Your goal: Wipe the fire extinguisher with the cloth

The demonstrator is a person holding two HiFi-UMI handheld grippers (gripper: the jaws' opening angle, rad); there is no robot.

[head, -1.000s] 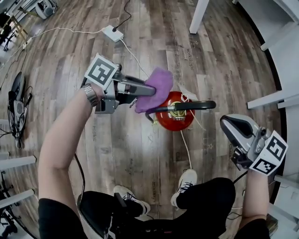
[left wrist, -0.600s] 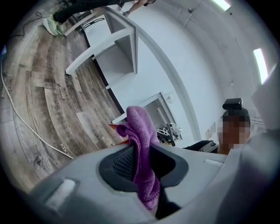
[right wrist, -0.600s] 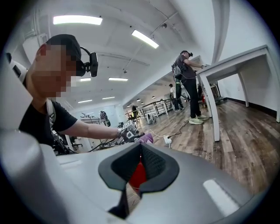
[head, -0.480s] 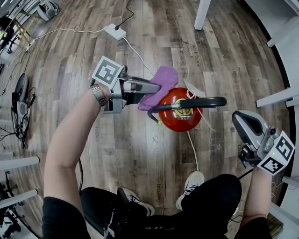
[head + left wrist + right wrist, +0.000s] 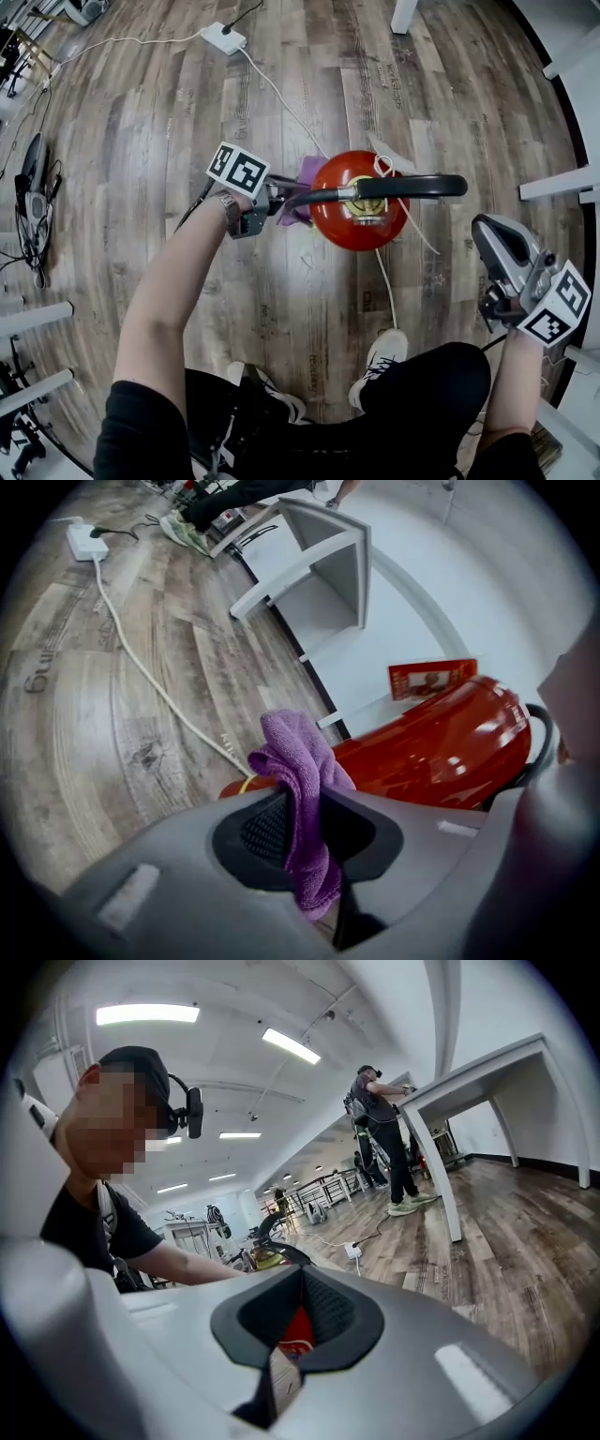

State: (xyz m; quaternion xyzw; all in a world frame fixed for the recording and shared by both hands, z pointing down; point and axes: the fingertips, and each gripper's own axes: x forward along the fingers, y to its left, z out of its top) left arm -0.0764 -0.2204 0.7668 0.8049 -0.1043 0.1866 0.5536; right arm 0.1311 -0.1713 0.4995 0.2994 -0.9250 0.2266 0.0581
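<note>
Crumpled purple cloth just beside the upright red fire extinguisher.

- The left gripper and the right gripper had smooth grey shells, with black ribbed pads inside the jaws.
- A cube of black-and-white square markers sat at each gripper's rear.
- A metal-band wristwatch sat just behind the left gripper.
- The person wore black short sleeves, black trousers and white trainers.

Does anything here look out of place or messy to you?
Nothing is spilled or broken. The only untidy thing is a white cable trailing loose across the wooden floor, right past the red fire extinguisher, where someone might trip on it.
</note>
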